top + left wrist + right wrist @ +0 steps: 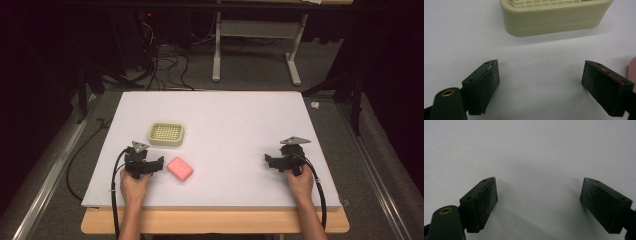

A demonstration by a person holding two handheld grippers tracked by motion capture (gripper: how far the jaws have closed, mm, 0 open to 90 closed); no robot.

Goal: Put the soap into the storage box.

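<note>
A white rectangular desk (pixel 225 130) seen from above, w/ a person's two forearms coming in from the bottom edge. The left hand holds the left black two-jaw gripper (pixel 151 165) near the front left of the desk; its jaws stand wide apart w/ nothing between them. Just to its right lies a pink rounded-rectangle bar of soap (pixel 179 168), flat on the desk, close to the gripper but apart from it. Behind both, farther from the person, sits a pale cream-green plastic soap dish w/ a grid top (pixel 166 134), upright. In the left gripper view the dish (pixel 556 17) lies ahead of the open jaws, and the soap's pink edge (pixel 633 68) peeks in at the right border. The right hand holds the right black two-jaw gripper (pixel 272 161) at the desk's front right, well apart from the soap & dish; jaws also wide, over bare desk surface.
</note>
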